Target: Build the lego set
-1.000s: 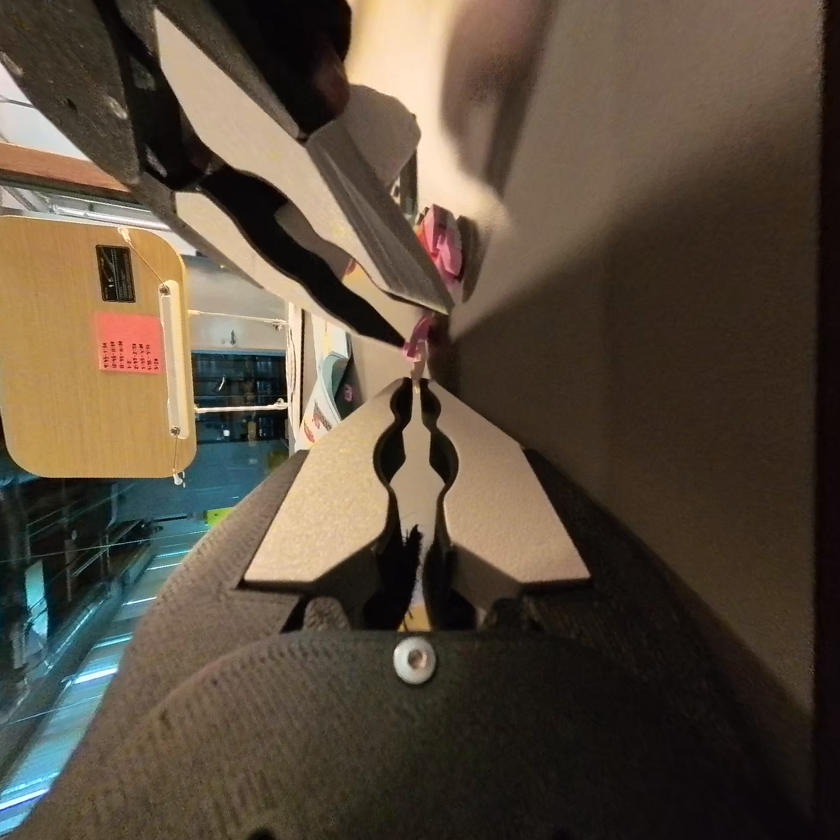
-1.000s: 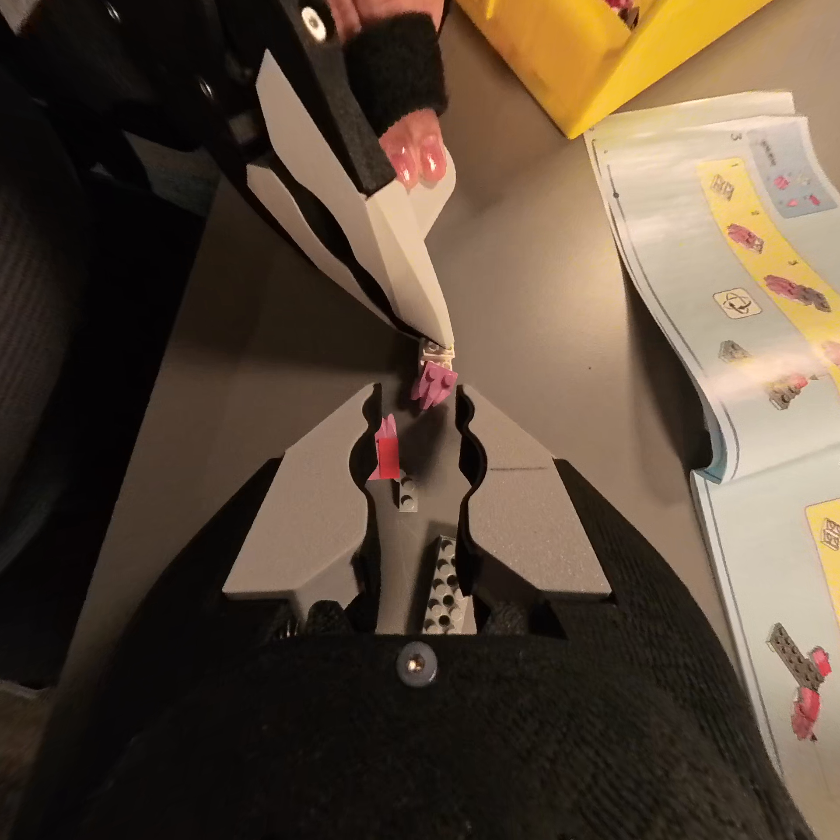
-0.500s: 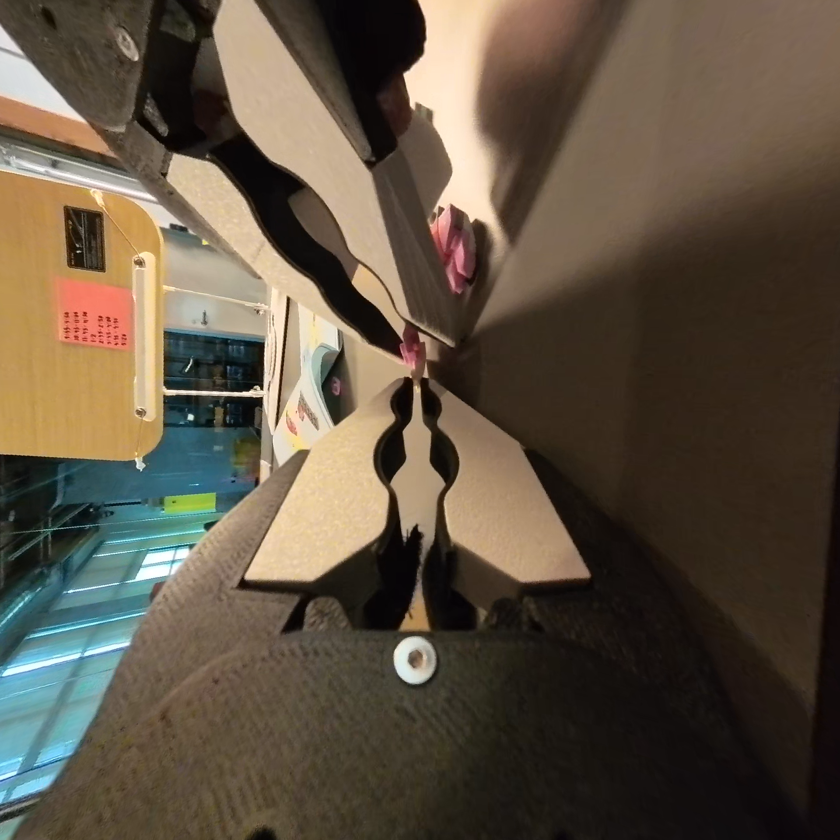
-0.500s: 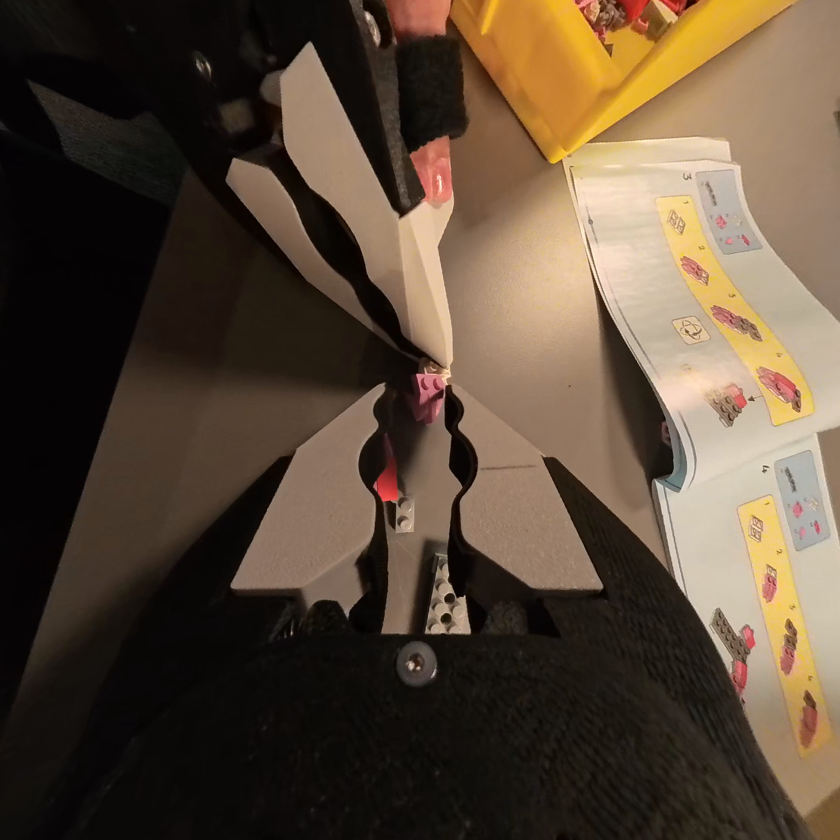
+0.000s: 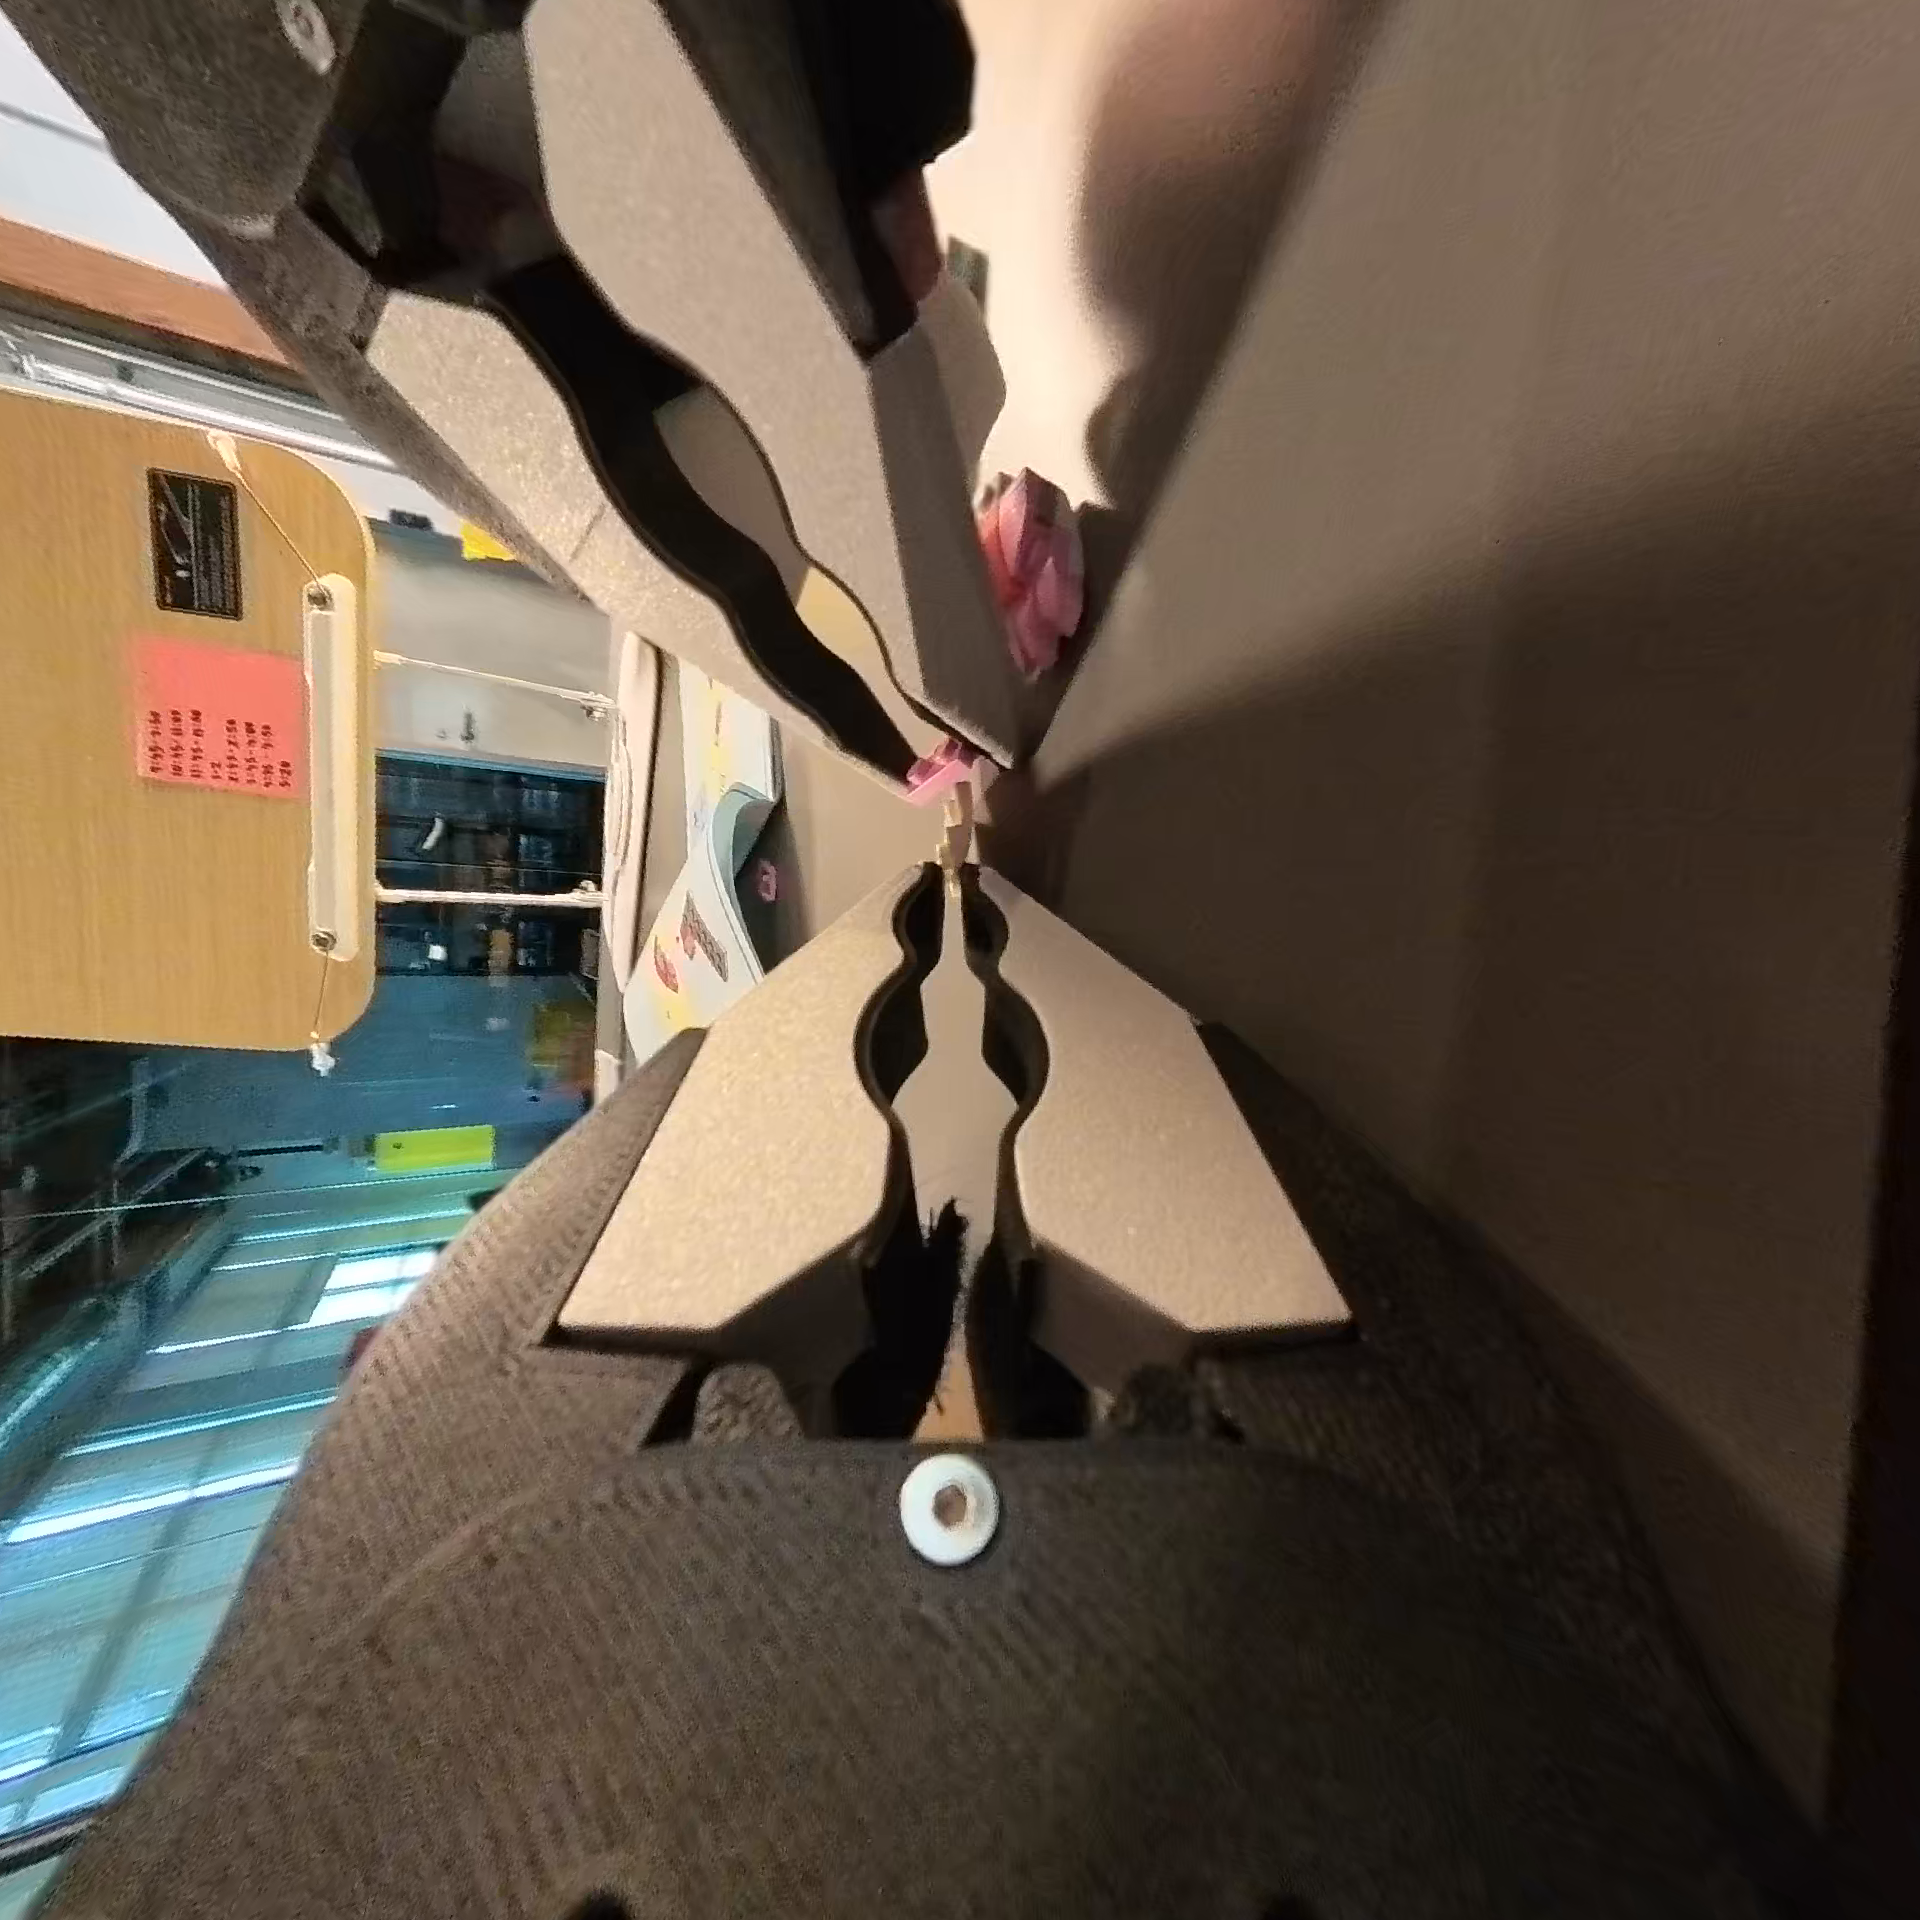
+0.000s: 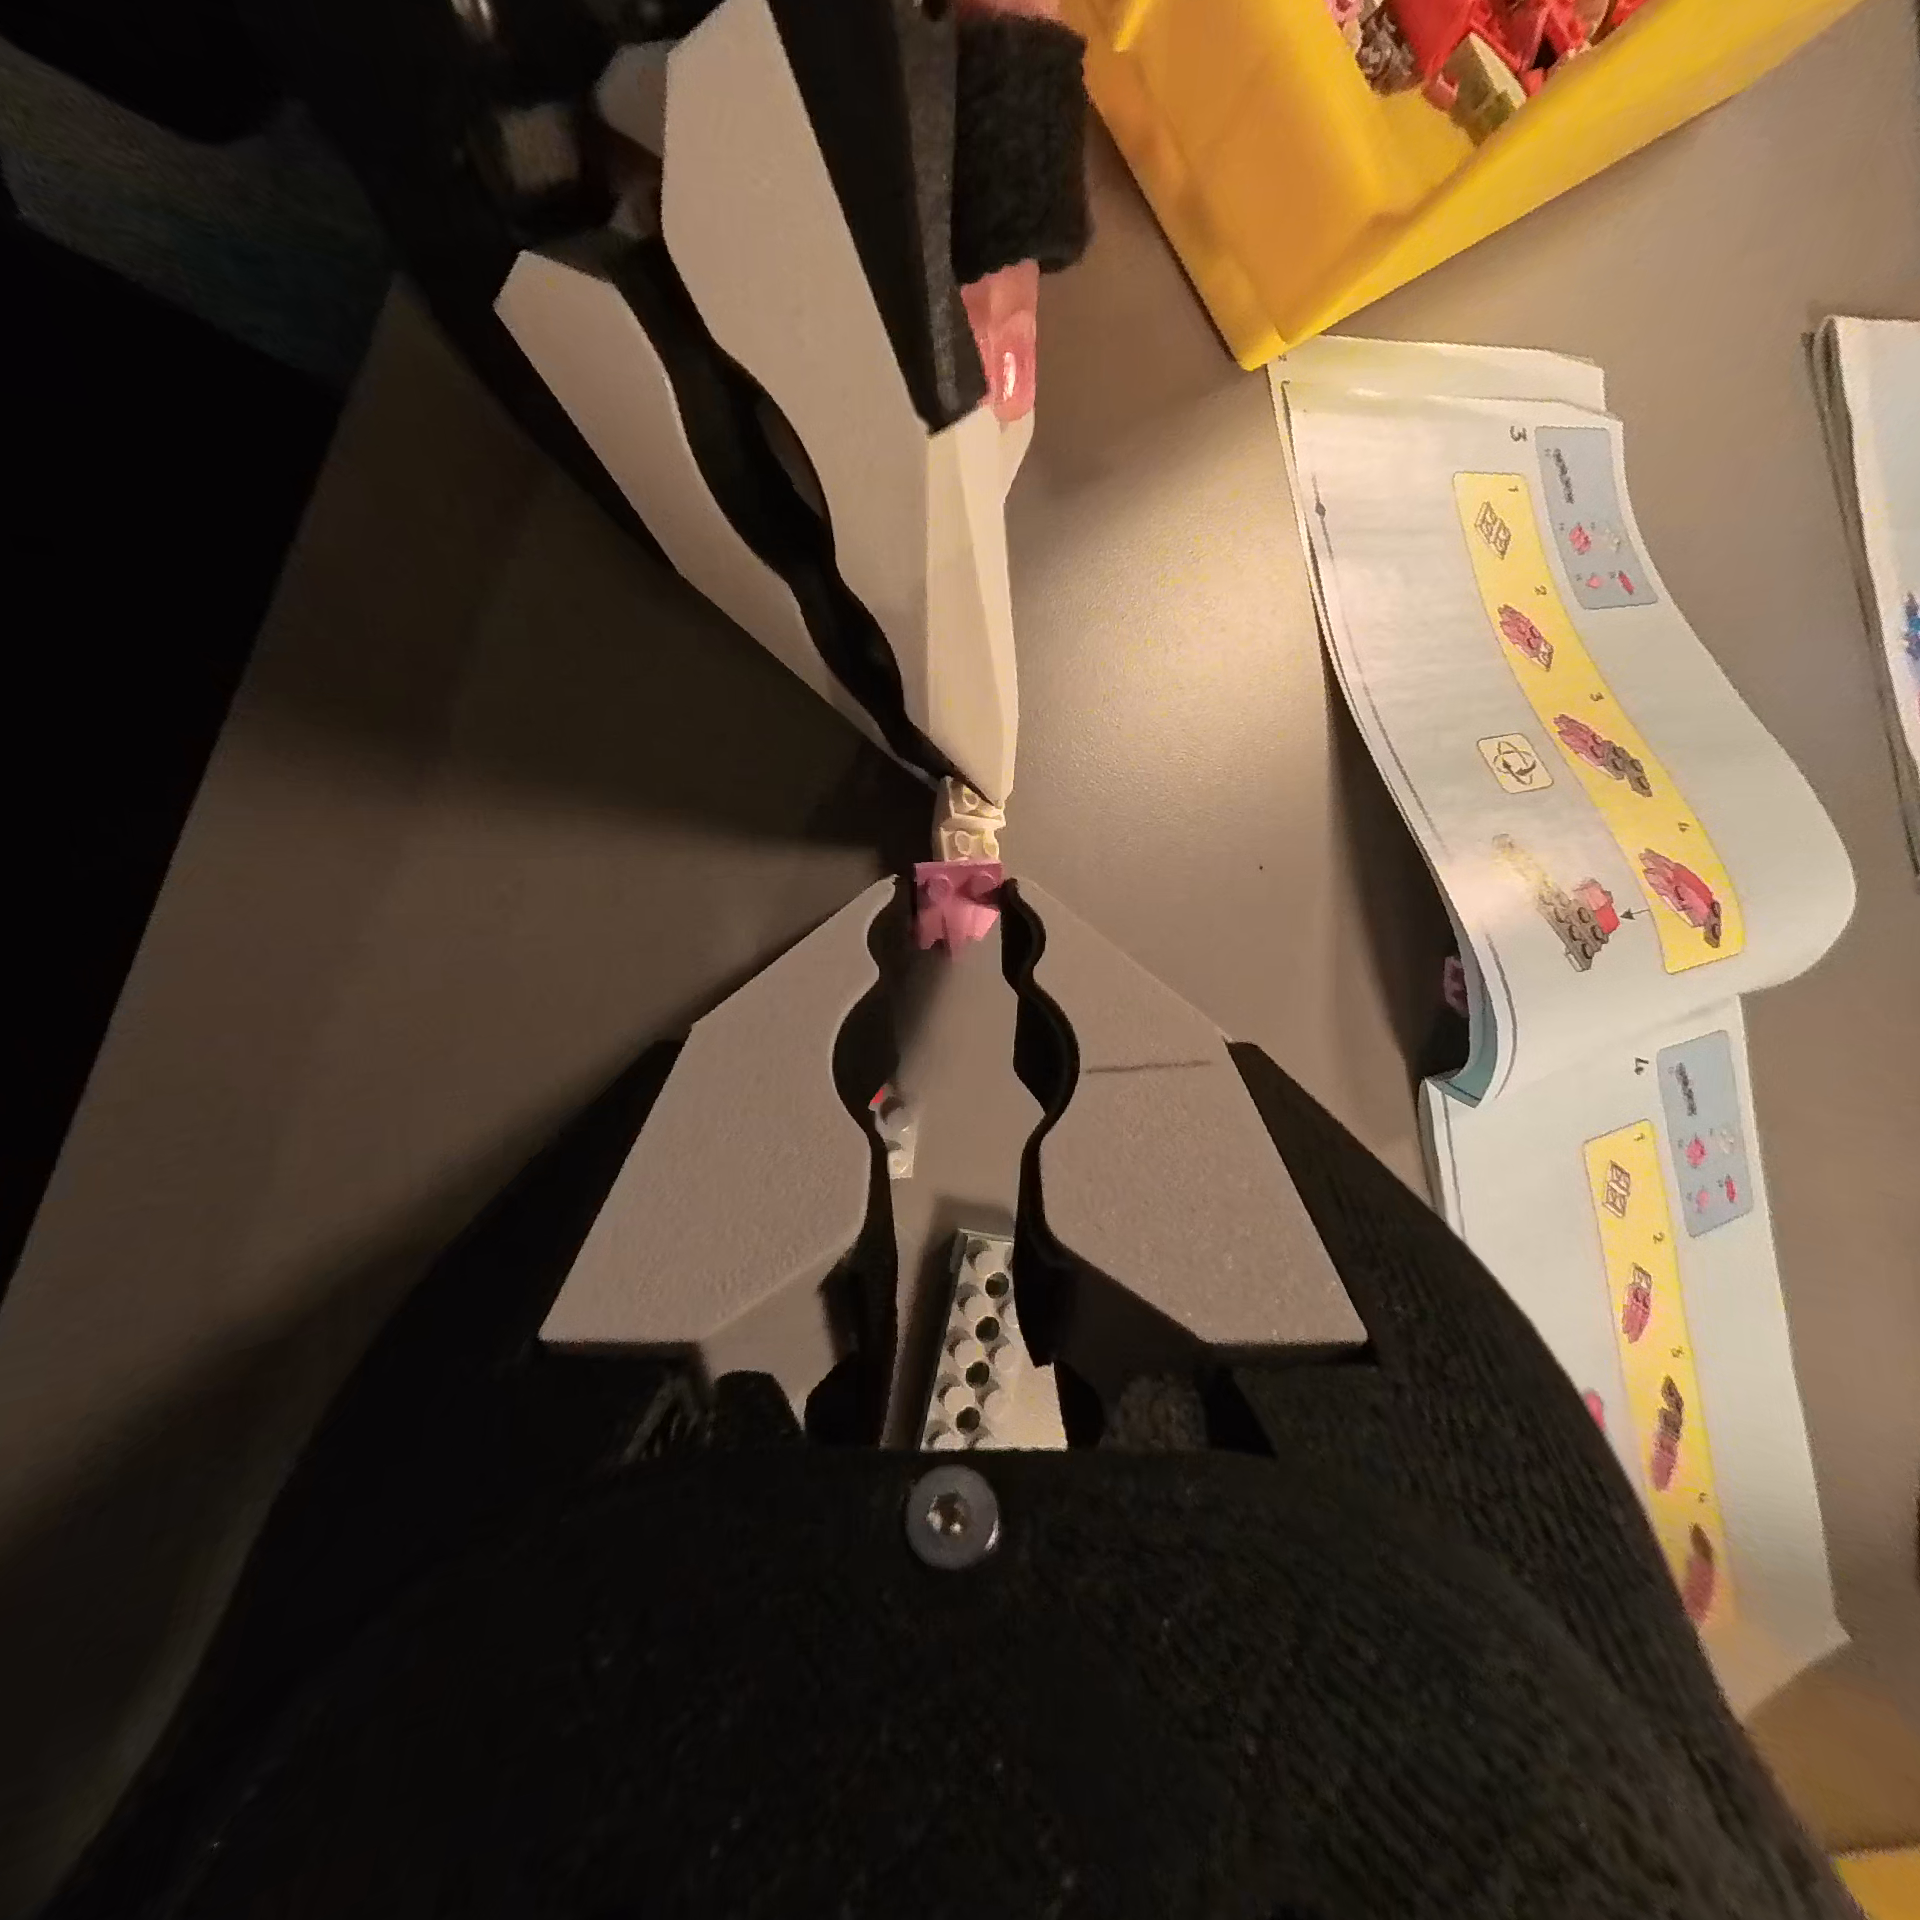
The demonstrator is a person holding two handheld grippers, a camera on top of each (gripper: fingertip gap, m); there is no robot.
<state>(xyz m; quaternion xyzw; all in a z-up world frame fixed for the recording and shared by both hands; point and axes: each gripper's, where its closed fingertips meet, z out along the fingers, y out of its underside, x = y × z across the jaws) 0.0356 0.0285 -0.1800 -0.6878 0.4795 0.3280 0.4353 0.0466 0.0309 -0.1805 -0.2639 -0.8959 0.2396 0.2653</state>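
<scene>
My left gripper [image 5: 951,881] is shut on a small cream plate piece [image 5: 958,831] at its fingertips. In the right wrist view it comes in from the top [image 6: 971,800] with that cream piece [image 6: 968,831] sticking out of its tips. A pink brick [image 6: 954,912] sits against the cream piece's end. My right gripper [image 6: 951,896] has its pads against the pink brick's two sides. In the left wrist view the right gripper [image 5: 948,771] comes from the upper left with the pink brick [image 5: 940,774] in its tips. Both are just above the grey table [image 6: 520,831].
A small red and grey piece [image 6: 896,1127] and a grey plate with holes [image 6: 971,1340] lie on the table under my right gripper. A yellow bin of bricks [image 6: 1299,156] stands at the back right, beside an open instruction booklet [image 6: 1558,727]. A pink build [image 5: 1034,582] lies on the table. Both grippers' tips are close together, under 4 cm apart.
The right gripper moved up to the pink brick hanging off the cream piece, and its jaws narrowed onto it. The left gripper stayed shut on the cream piece.
</scene>
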